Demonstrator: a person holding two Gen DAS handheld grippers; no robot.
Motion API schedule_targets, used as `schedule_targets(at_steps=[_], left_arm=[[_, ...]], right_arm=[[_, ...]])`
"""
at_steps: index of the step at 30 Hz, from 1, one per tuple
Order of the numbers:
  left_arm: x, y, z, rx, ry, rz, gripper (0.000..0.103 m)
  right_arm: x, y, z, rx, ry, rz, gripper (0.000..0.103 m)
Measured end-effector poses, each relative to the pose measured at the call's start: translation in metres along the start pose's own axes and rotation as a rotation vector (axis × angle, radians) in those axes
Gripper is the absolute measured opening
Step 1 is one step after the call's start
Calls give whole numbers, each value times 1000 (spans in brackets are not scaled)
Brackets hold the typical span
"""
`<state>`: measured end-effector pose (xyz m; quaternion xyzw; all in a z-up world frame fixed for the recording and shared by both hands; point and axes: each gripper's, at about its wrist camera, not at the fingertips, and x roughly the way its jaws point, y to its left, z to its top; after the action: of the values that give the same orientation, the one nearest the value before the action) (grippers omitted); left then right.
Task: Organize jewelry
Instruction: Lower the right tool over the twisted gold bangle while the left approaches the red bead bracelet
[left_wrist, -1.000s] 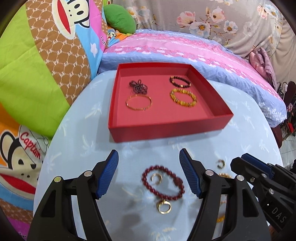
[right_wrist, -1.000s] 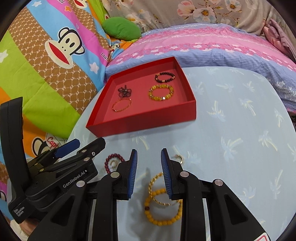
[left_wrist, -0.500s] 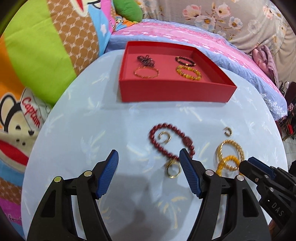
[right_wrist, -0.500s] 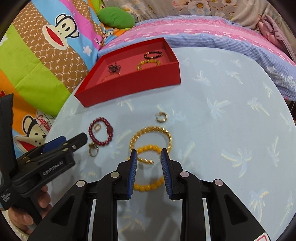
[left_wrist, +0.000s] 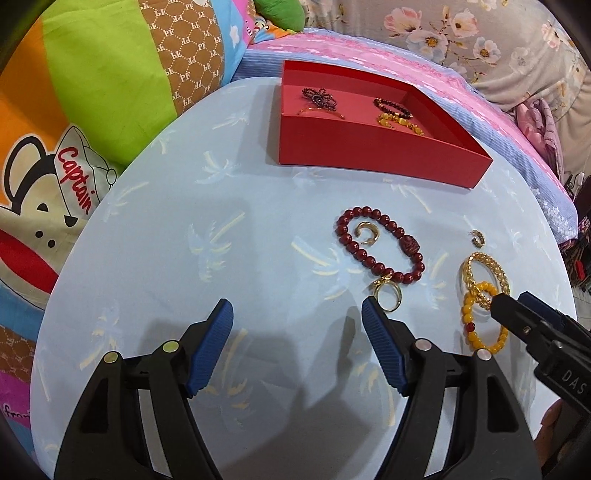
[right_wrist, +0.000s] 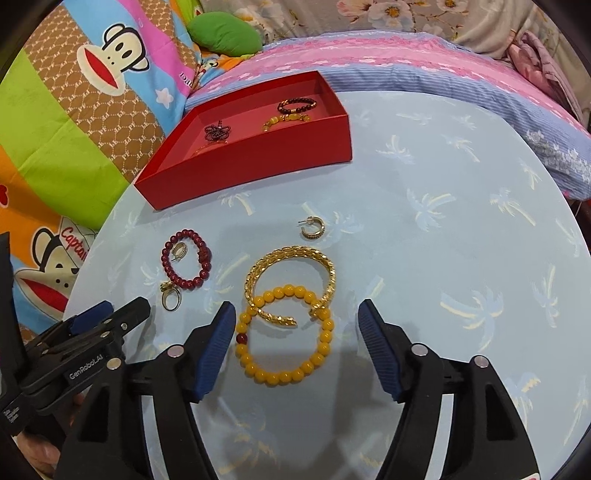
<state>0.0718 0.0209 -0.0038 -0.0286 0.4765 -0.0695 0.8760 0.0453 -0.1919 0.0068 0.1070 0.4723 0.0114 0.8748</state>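
Fingers of my right gripper (right_wrist: 297, 341) are spreading apart as I watch, blue pads wide, nothing gripped. Between them lies the yellow bead bracelet (right_wrist: 284, 374) flat on the counter (right_wrist: 443, 258), pads clear of it on both sides. Gold bangle (right_wrist: 291, 269) overlaps the yellow one's far edge, open ends resting on it.

Left gripper (left_wrist: 297, 343) fingers also easing wider, empty; only bare pale-blue cloth between them. Gold ring (left_wrist: 387, 297) sits just beside the right-hand pad (touching or not, I cannot tell).

Left of the bangle: dark red bead bracelet (right_wrist: 186, 260), a small gold hoop earring (right_wrist: 180, 250) lying inside its loop, the ring touching its near edge. Second hoop earring (right_wrist: 312, 227) sits alone, between the bangle and the red tray (right_wrist: 258, 162).

Tray stands at the counter's far side, near wall toward me. Inside: a dark beaded knot-shaped piece (right_wrist: 218, 132) at the left with a thin gold bangle (left_wrist: 321, 110) just beside it, mostly hidden by the wall; a dark bead bracelet (right_wrist: 297, 104) and a yellow bead bracelet (right_wrist: 286, 120) at the right.

Beyond the counter, a bed with a pink and blue sheet (right_wrist: 406, 62); cartoon-print pillows (right_wrist: 92, 92) to the left.
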Motion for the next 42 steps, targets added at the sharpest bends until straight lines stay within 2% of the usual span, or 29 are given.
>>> schedule_targets(at_steps=[11, 14, 15, 27, 34, 42], left_arm=[[3, -6, 3, 17, 7, -17, 71], [5, -9, 5, 23, 8, -21, 72], [6, -10, 6, 23, 9, -23, 73], [16, -23, 23, 13, 14, -48, 73], [23, -29, 37, 21, -5, -37, 73], [30, -33, 33, 94, -33, 20, 55]], right_arm=[[23, 19, 8, -79, -1, -41, 67], [24, 19, 9, -96, -11, -64, 57], [24, 19, 9, -101, -13, -66, 56], [12, 10, 8, -46, -36, -30, 56], [4, 0, 11, -9, -51, -17, 56], [8, 1, 10, -3, -43, -5, 56]])
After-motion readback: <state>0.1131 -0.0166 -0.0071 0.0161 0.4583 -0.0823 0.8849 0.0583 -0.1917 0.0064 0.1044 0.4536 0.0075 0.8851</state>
